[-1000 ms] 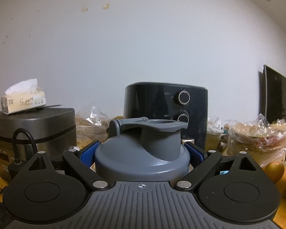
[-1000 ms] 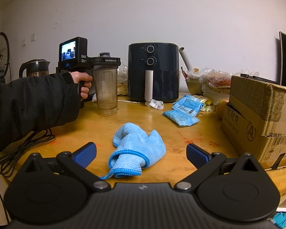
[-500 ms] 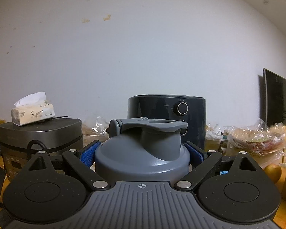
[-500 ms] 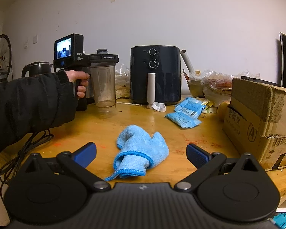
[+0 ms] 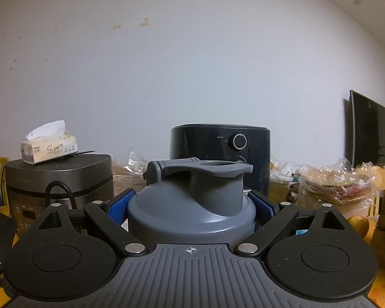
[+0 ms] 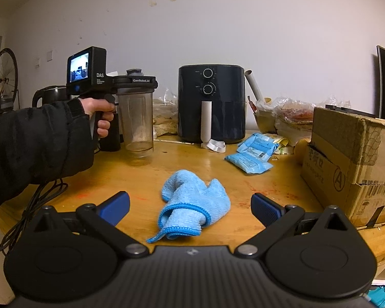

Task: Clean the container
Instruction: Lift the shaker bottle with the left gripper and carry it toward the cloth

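My left gripper [image 5: 191,206] is shut on a shaker bottle with a grey flip-top lid [image 5: 192,200], blue pads pressed to both sides just under the lid. In the right wrist view the same bottle [image 6: 137,123] shows its clear body, held a little above the wooden table [image 6: 256,179] by the left gripper [image 6: 137,80], which a hand in a black sleeve carries. A crumpled light blue cloth [image 6: 192,205] lies on the table directly ahead of my right gripper [image 6: 190,205]. The right gripper is open, with nothing between its fingers.
A black air fryer [image 6: 211,107] stands at the back centre, blue packets [image 6: 251,154] to its right. A cardboard box [image 6: 351,164] fills the right side. A rice cooker [image 5: 59,182] with a tissue pack [image 5: 48,148] and a kettle [image 6: 48,95] stand at the left. A black cable [image 6: 33,205] trails off the left edge.
The left gripper has lifted the bottle off the table; the background has sunk in its view. The right gripper has stayed open over the cloth, barely moving.
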`<state>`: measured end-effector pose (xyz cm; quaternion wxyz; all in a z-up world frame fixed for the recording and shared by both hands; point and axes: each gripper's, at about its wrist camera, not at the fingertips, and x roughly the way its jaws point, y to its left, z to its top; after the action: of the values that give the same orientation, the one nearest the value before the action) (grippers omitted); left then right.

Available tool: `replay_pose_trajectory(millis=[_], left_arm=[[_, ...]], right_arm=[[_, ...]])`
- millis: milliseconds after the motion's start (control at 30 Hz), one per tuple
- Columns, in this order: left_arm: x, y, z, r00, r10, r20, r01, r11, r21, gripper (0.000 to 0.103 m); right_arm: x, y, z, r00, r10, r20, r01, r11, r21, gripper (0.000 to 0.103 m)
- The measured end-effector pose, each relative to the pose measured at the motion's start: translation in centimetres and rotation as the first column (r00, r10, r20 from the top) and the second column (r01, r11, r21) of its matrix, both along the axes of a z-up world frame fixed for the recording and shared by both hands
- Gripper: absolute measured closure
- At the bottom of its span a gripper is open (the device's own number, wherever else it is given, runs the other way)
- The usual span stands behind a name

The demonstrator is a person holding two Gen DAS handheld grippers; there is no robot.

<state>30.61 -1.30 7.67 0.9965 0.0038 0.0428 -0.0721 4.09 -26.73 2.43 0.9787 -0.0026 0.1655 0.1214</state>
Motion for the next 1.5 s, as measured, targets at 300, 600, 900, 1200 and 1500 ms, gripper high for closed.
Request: replay_pose_trajectory(millis=[300,600,900,1200,1500], left_arm=[[-1.8,-0.3,0.4,1.000,-0.011,-0.022,0.011,1.000,0.006,0.009],[-3.7,-0.5,0.2,0.998,-0.041,-0.053,0.040,0.999,-0.008,0.009],[-5.3,-0.2,0.0,0.997,-0.030,-0.067,0.029,0.999,-0.019,0.009],[-6.7,0.3,-0.1,0.996,-0.030,-0.079,0.028,0.999,-0.033,0.009],[-8.0,0.5,-0.2,0.995,-0.038,-0.092,0.035,0.999,-0.036,0.009]], right_arm=[[-0.5,0.1,0.2,1.000,0.004,0.009,-0.004,1.000,0.003,0.000],[-1.0,0.2,0.2,1.000,0.008,0.013,-0.009,1.000,0.008,0.000],[-1.0,0.0,0.2,1.000,0.007,0.014,-0.007,1.000,0.014,0.000],[-1.1,-0.1,0.1,1.000,0.005,0.011,-0.005,1.000,0.018,0.000],[-1.2,0.0,0.1,1.000,0.007,0.013,-0.007,1.000,0.021,0.000]])
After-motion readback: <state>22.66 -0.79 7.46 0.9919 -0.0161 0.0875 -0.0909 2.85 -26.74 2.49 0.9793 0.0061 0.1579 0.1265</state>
